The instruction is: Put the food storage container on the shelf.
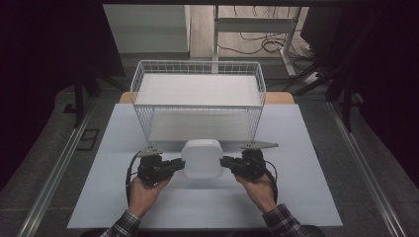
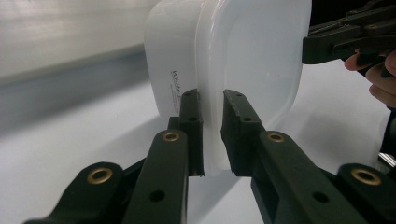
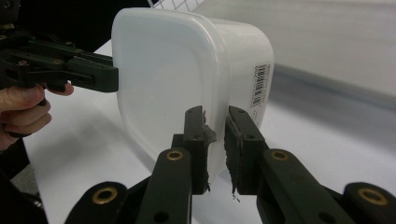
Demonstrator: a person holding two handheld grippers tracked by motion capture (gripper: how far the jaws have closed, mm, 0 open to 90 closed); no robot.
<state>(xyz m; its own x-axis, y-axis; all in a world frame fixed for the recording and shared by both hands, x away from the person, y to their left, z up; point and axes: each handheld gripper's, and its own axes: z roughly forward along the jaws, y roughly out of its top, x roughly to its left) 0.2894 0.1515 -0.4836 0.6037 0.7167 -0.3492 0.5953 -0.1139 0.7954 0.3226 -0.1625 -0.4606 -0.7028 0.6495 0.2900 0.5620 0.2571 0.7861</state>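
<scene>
Pinching opposite rims of a white, rounded-square plastic container [image 1: 202, 158], the left gripper [image 1: 176, 166] and right gripper [image 1: 228, 163] are each nearly closed on its thin lip. It sits lower centre of the high view, on the counter [image 1: 296, 148], before a wire basket [image 1: 197, 98].

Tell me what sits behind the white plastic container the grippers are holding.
Behind the white container stands a white wire basket on the table, open at the top with a white panel inside. The container hides the basket's lower front edge.
</scene>
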